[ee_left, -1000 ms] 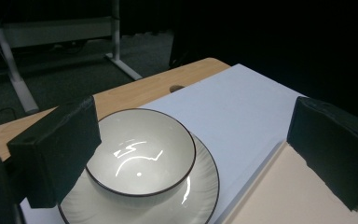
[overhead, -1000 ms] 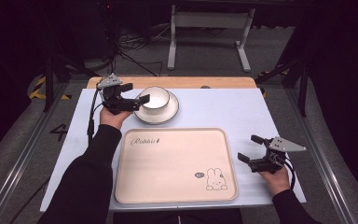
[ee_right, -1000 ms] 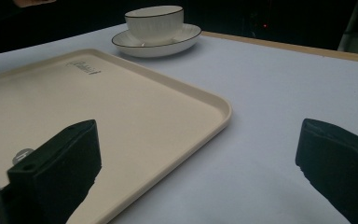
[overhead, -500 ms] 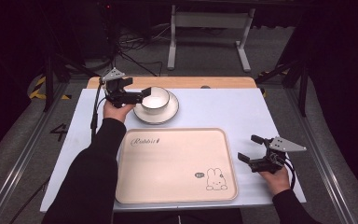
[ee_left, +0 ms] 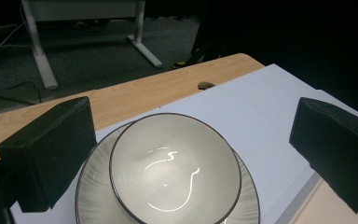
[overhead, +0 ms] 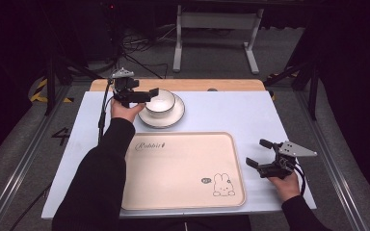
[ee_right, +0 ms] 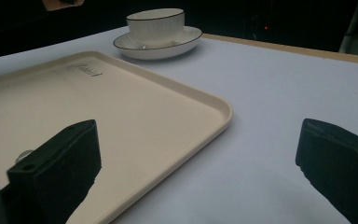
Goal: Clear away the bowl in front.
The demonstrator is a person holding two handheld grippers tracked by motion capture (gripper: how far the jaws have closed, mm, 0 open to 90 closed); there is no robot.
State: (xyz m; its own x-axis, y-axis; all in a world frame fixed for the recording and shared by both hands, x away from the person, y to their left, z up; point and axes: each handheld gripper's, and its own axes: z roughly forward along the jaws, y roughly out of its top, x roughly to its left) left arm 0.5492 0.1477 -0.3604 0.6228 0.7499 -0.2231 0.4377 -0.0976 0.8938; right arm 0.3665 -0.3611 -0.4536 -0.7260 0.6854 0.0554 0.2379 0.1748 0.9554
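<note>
**Left tool poised wide at the bowl, right tool idle beside the tray**

The left tool [overhead: 142, 92] hangs at the far left part of the table [overhead: 231, 113], its jaws spread wide and gripping nothing. In the left gripper view the two black jaws stand on either side of the white bowl [ee_left: 175, 168], clear of its dark-lined rim, the left one over the edge of the saucer. The bowl sits upright in the middle of a white ribbed saucer [ee_left: 91, 196], and both rest on the pale blue table cover, just in front of the bare wooden strip [ee_left: 135, 93] along the table's far edge. From the high view, the bowl [overhead: 160, 102] and saucer [overhead: 163, 120] lie just beyond the far left corner of the cream tray [overhead: 178, 168], apart from it.

The right tool [overhead: 261, 154] is held low at the near right of the table, just beside the tray's right edge, its jaws likewise wide apart and holding nothing. The tray carries a printed word near its far left corner and a small rabbit drawing [overhead: 221, 185] near its near right corner.
</note>
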